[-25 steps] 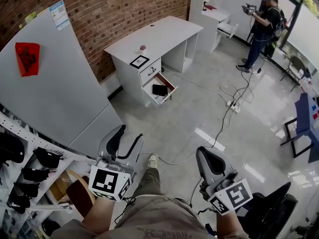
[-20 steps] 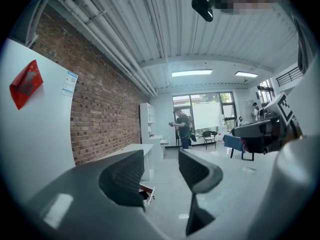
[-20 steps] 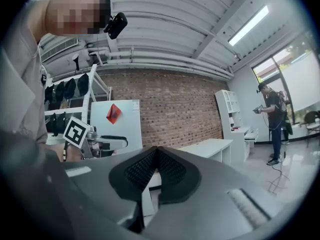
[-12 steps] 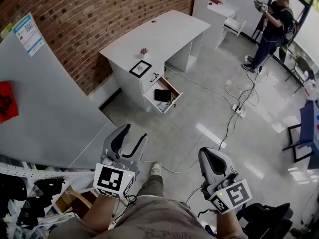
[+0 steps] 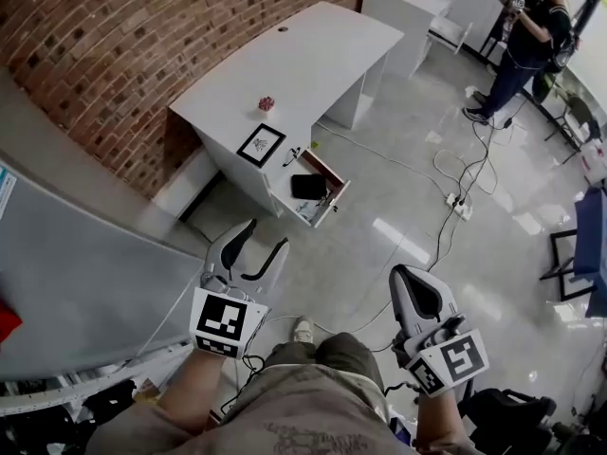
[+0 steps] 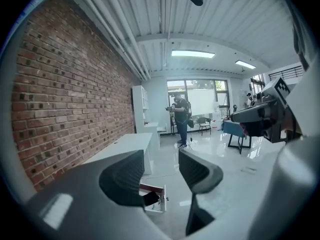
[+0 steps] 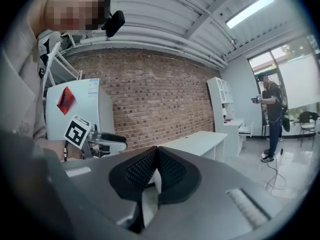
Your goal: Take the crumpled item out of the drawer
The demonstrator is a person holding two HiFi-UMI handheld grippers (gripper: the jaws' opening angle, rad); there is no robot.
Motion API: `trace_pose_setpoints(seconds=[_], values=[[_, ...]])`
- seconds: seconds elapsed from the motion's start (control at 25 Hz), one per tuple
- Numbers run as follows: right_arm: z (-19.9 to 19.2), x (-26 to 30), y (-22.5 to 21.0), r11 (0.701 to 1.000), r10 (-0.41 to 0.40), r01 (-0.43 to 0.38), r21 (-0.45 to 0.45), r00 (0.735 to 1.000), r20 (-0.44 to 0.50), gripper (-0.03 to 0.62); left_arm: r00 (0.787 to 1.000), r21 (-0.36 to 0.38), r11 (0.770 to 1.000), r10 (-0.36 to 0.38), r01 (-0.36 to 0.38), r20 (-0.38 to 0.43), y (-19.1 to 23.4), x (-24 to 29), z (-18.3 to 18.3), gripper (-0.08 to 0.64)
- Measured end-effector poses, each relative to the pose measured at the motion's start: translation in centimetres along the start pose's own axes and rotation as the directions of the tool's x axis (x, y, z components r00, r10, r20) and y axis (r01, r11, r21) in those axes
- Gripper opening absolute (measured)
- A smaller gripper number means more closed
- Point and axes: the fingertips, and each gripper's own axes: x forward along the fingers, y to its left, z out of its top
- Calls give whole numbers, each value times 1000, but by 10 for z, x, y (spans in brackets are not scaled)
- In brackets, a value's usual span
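Left gripper (image 5: 258, 250) with jaws apart, right gripper (image 5: 413, 286) with jaws together, both empty.

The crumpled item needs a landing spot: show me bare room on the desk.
Bare: the desk top from the small red object to its far end. Crowded: the near corner over the open drawer, where the framed marker card lies.

You have a white desk (image 5: 318, 50) against a red-brown brick wall (image 5: 142, 36), a black item (image 5: 307, 187) in the reddish-sided drawer (image 5: 328, 168), and a black-bordered white card (image 5: 260, 144) at the desk's front edge.
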Motion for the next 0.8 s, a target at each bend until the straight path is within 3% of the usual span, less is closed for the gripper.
trace_pose_setpoints(seconds=[0.44,0.8], values=[[-7,74,-72,1000,-16,17,22,999,-51,28,998,16,1000,-23,24,-61,35,98,-2,209],[-2,140,-158,996,78,-74,48,993,-90,28,993,9,999,32,-32,-109,47,189,14,209]])
